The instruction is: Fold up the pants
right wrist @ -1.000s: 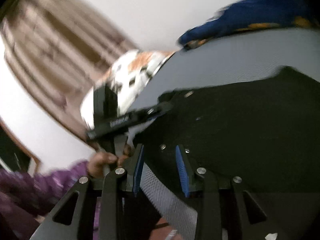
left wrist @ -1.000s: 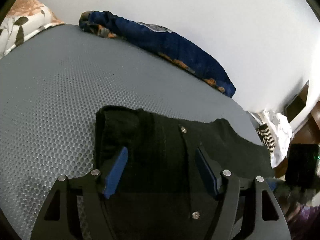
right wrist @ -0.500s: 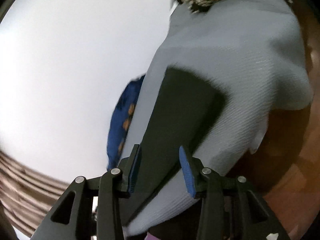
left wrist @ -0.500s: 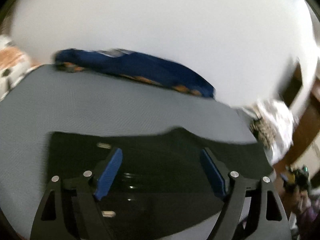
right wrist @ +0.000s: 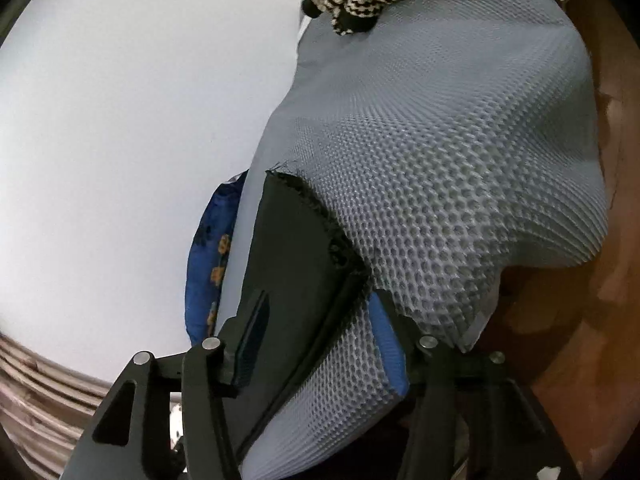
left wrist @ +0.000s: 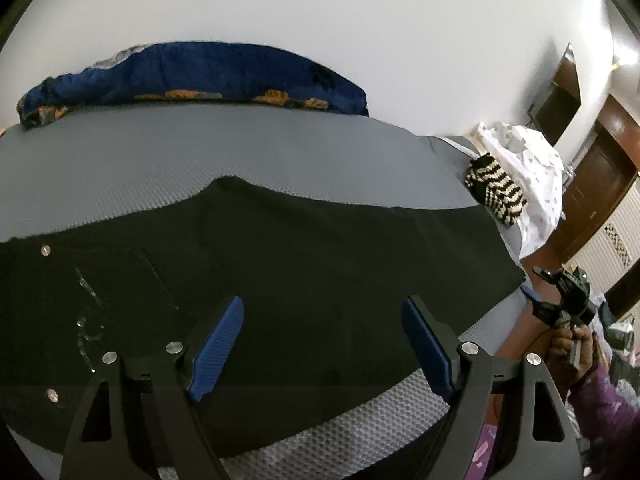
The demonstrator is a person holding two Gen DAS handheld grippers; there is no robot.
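Note:
Black pants (left wrist: pixel 304 248) lie flat along a grey honeycomb mattress (left wrist: pixel 168 160), with the studded waist end at the left. My left gripper (left wrist: pixel 322 344) hovers over their near edge, wide open, with nothing between its blue pads (left wrist: pixel 216 352). At the far right of that view a hand holds my right gripper (left wrist: pixel 560 300) at the leg end. In the right wrist view the frayed hem corner of the pants (right wrist: pixel 304 248) lies between the fingers of my right gripper (right wrist: pixel 320 340). Its jaws are opening and its blue pad (right wrist: pixel 386 344) stands clear of the cloth.
A blue floral blanket (left wrist: pixel 192 76) runs along the white wall. A striped knit piece (left wrist: pixel 496 188) and a white cloth (left wrist: pixel 528 160) sit at the mattress's right end. The mattress cover (right wrist: pixel 460 160) drops off to a brown floor (right wrist: pixel 580 320). A purple sleeve (left wrist: pixel 608 408) is at the lower right.
My left gripper drew back from the waist end and opened wider, so the whole pants show. My right gripper swung from the waist end to the leg hem and its jaws spread.

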